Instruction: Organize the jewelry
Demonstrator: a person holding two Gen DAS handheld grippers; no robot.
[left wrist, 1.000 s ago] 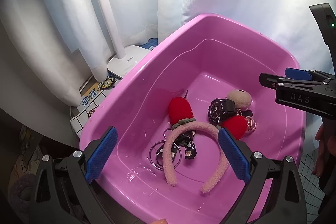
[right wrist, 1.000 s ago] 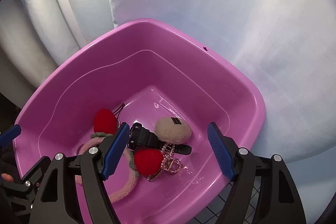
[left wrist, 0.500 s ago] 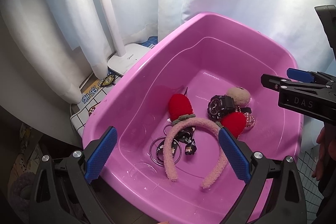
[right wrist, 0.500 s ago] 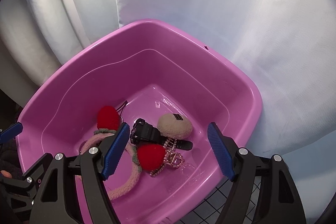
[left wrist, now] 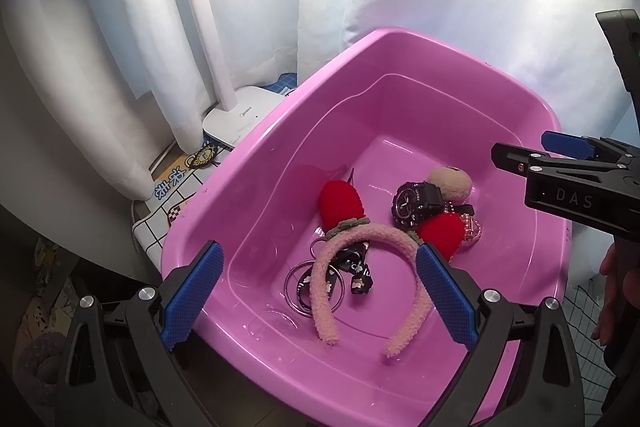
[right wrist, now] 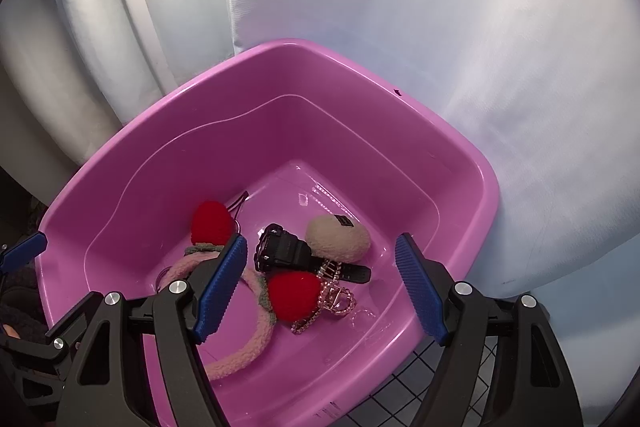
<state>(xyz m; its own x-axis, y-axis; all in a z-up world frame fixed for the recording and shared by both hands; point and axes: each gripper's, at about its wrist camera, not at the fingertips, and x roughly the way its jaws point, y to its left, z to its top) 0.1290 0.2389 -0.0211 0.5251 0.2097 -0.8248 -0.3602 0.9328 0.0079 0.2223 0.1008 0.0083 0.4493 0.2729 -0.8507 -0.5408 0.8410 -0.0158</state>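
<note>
Both tools drew back slightly from one pink tub (left wrist: 256, 163) since earlier frame; contents unmoved. Left tool (left wrist: 320, 291) wide open, empty, above near rim. Right tool (right wrist: 320, 287) wide open, empty, over tub's right side. Inside tub: one pink fuzzy headband (left wrist: 372, 239) with two red pom-poms (left wrist: 340, 203), one black watch (left wrist: 416, 203), one beige plush pouch (right wrist: 338, 239), one rhinestone clip (right wrist: 336, 297), two metal rings (left wrist: 298, 287). One white lamp base (left wrist: 240, 115) behind tub.

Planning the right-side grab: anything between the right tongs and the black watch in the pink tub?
Nothing visible blocks it. The right tongs hang open above the pink plastic tub, with open air down to the black digital wristwatch. The watch does lie against a beige plush pad and a red plush strawberry.
</note>
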